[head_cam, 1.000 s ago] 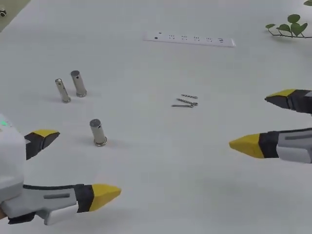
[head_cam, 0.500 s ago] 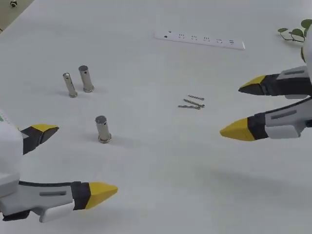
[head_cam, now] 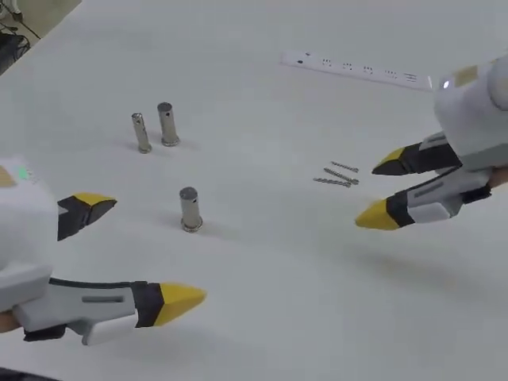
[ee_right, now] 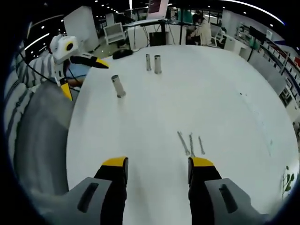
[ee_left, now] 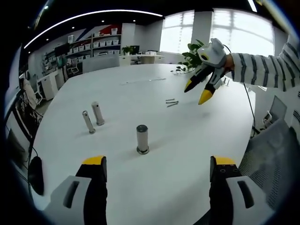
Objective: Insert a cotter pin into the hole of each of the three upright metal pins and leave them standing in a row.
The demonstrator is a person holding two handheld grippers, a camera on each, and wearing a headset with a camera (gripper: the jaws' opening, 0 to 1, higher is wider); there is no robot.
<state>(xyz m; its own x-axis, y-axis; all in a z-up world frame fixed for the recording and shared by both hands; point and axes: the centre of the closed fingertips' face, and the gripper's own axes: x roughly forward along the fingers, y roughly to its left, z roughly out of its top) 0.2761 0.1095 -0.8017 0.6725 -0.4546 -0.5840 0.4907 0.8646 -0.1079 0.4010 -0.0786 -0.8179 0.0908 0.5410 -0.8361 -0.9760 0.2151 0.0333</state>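
I had left claw (head_cam: 156, 249) spread apart, empty | one metal pin (head_cam: 189, 209) stood just ahead of its tips, two other metal pins (head_cam: 167, 125) beyond | right claw (head_cam: 367, 195) spread apart, empty, cotter pins (head_cam: 337, 175) just off its tips | bare desk (head_cam: 270, 294) open between claws

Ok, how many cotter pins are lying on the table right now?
3 cotter pins, loose on the white table in one cluster just ahead of the right gripper: a far one, a middle one, a near one. None seems hidden.
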